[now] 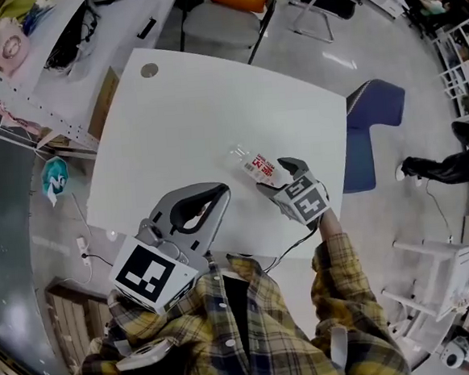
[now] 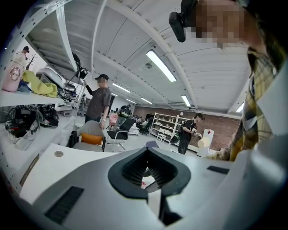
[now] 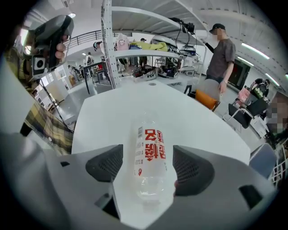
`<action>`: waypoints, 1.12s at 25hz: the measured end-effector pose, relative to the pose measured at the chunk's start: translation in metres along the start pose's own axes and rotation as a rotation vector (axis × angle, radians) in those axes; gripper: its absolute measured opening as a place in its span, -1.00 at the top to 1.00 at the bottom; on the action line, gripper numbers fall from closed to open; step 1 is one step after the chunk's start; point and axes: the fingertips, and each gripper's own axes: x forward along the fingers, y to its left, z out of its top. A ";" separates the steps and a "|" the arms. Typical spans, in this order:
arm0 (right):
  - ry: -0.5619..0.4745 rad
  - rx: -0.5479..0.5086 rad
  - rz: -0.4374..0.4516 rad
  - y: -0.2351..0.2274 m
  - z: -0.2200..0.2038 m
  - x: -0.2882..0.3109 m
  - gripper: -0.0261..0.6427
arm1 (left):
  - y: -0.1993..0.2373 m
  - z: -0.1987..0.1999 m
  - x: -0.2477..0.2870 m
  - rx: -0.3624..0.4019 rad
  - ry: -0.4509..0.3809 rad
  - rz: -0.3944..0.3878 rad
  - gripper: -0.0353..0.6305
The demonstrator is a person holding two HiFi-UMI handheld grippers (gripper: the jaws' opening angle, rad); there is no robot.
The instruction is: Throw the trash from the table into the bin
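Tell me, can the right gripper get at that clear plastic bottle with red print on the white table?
Probably yes: the right gripper has open jaws straddling the clear plastic bottle, nothing else between.

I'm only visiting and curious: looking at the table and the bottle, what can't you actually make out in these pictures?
- Bin: in no view, so where it stands is unknown.
- Bottle cap: in the right gripper view the clear far end fades into the white table, and in the head view it is too small.
- Bottle, left gripper view: the left tool hides nearly all of it.
- Table's near edge, head view: covered by the person's plaid sleeves.
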 end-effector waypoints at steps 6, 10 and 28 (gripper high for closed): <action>0.067 0.000 -0.001 -0.012 -0.015 0.025 -0.05 | 0.011 -0.006 -0.007 -0.020 0.005 0.038 0.87; 0.094 -0.001 0.007 -0.017 -0.020 0.035 -0.04 | 0.015 -0.008 -0.012 -0.030 0.005 0.057 0.87; 0.114 -0.014 0.045 -0.004 -0.018 0.045 0.03 | 0.025 -0.007 -0.030 -0.038 -0.008 0.067 0.87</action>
